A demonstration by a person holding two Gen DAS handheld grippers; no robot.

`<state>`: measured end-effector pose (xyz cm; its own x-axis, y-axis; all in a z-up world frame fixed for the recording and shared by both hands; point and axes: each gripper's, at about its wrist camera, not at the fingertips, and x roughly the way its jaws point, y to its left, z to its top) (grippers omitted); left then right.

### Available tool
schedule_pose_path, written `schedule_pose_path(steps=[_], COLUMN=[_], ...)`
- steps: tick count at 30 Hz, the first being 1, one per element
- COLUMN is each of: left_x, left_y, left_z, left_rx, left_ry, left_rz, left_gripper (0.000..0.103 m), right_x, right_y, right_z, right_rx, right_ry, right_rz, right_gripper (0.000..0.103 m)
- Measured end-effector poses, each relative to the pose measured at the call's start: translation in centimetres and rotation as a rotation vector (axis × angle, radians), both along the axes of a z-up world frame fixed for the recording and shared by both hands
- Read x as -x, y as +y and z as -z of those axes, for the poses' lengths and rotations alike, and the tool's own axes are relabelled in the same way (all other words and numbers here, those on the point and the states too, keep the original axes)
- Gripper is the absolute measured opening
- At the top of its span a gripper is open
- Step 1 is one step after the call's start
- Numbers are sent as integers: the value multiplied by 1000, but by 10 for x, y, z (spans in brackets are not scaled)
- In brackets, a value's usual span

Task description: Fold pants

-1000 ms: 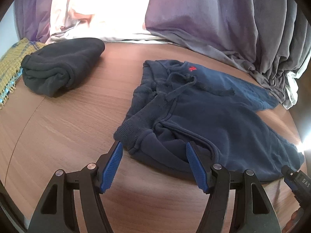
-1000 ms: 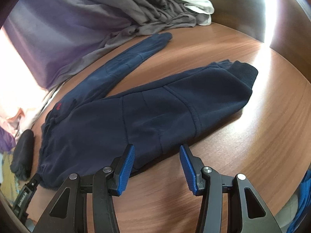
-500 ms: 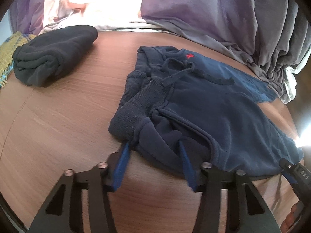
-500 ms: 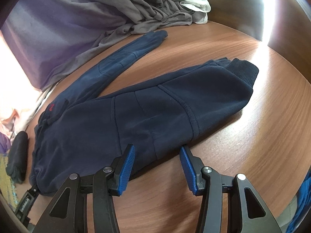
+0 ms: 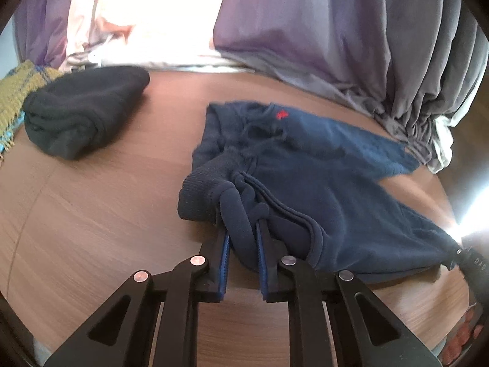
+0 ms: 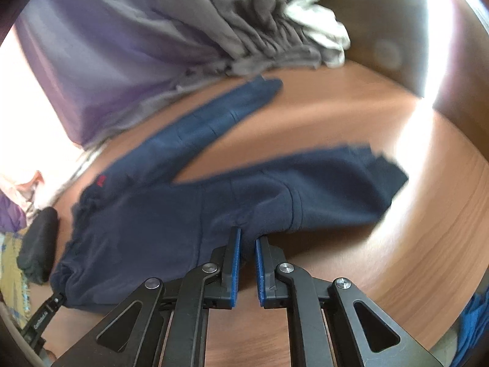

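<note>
- Pants (image 5: 330, 183): navy, flat on the table (image 5: 91, 229), long axis running left to right, legs splayed.
- Left gripper (image 5: 243, 232): just closed, pinching the waistband hem.
- Right gripper (image 6: 247, 241): just closed, pinching the near leg's edge.
- Fold direction: probably away, toward the far leg.

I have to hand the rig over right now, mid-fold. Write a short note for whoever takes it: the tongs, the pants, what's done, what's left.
Left tongs: jaws have just been closing and now pinch the near waistband corner of the navy pants.
Right tongs: also just closed, gripping the near edge of the closer pant leg.
Pants lie flat on the wooden table, legs spread apart in a V, far leg reaching toward the grey curtain. A dark folded garment sits to the left.
Done: both grips taken.
Left: no fold made yet. Probably carry the near leg over onto the far one, then fold lengthwise.
</note>
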<state>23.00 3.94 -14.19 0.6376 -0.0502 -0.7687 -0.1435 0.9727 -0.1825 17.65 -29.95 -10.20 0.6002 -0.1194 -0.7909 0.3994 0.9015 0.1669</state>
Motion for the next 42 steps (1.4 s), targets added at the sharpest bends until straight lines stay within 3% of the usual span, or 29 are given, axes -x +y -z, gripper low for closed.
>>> schedule_pose_path(steps=[8, 15, 31, 42], left_x=[-3, -25, -93, -150], left_y=[0, -6, -13, -11], left_z=[-39, -56, -72, -50], left_rx=[11, -40, -79, -94], left_ry=[-67, -66, -71, 0], left_rz=[-19, -17, -25, -61], left_gripper=[17, 17, 17, 17], right_x=[-12, -47, -138, -213], right_y=[2, 2, -6, -7], right_z=[-55, -78, -85, -59], right_rx=[52, 61, 95, 67], right_ry=[-129, -124, -78, 1], right_rz=[-55, -130, -249, -283], right_gripper=[10, 10, 10, 10])
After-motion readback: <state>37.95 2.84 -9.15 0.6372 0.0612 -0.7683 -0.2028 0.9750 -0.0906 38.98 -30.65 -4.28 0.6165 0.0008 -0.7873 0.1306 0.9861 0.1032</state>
